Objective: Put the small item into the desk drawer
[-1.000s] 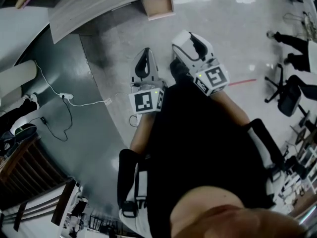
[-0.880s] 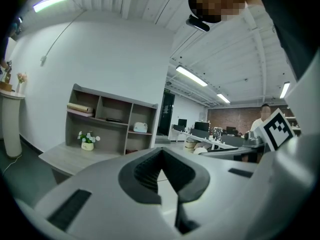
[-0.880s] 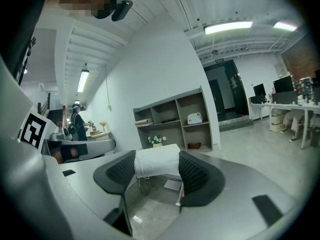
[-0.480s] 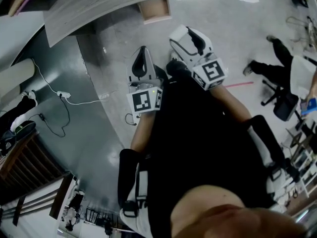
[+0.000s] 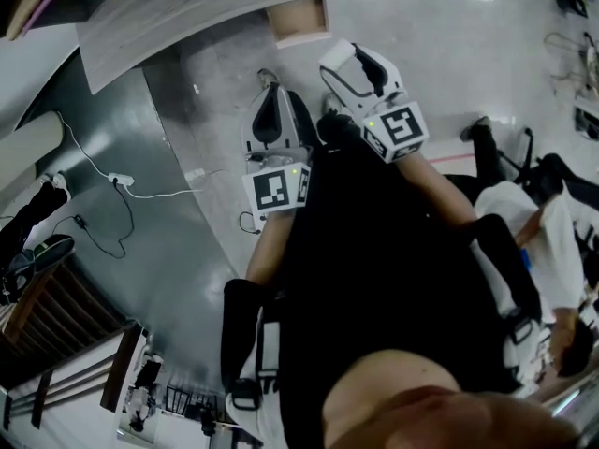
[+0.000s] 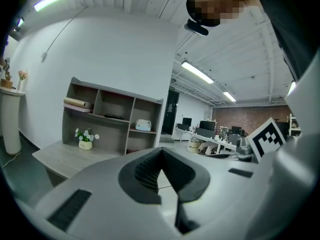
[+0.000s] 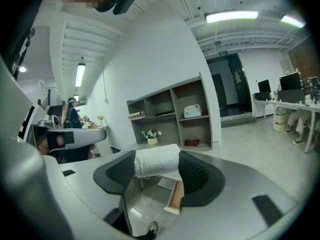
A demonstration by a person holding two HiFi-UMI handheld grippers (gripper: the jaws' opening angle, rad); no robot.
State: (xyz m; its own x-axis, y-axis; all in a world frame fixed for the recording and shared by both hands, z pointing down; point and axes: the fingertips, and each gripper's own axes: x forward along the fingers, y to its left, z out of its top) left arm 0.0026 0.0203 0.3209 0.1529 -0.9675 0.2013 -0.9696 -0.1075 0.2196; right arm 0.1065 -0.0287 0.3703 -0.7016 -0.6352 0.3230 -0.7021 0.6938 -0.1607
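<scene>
A small white roll [image 7: 157, 166] with a loose thread sits clamped between the black pads of my right gripper [image 7: 157, 173], which is shut on it. Below those jaws I see the open wooden drawer [image 7: 174, 198] under the grey desk. In the head view the drawer [image 5: 299, 20] hangs out from the curved desk [image 5: 206, 3], and my right gripper [image 5: 354, 65] is held just short of it; the roll is hidden there. My left gripper [image 5: 270, 110] is beside it, left of the drawer. In the left gripper view, my left gripper [image 6: 160, 171] is shut with nothing in it.
A shelf unit [image 7: 170, 114] with a flower pot [image 7: 151, 135] stands on the desk's far side. A white power strip and cable [image 5: 122, 182] lie on the dark floor at left. A person [image 5: 533, 227] and office chairs are at the right.
Both grippers have edged a little closer to the desk and drawer. The person at the right has moved nearer, into the view's right side.
</scene>
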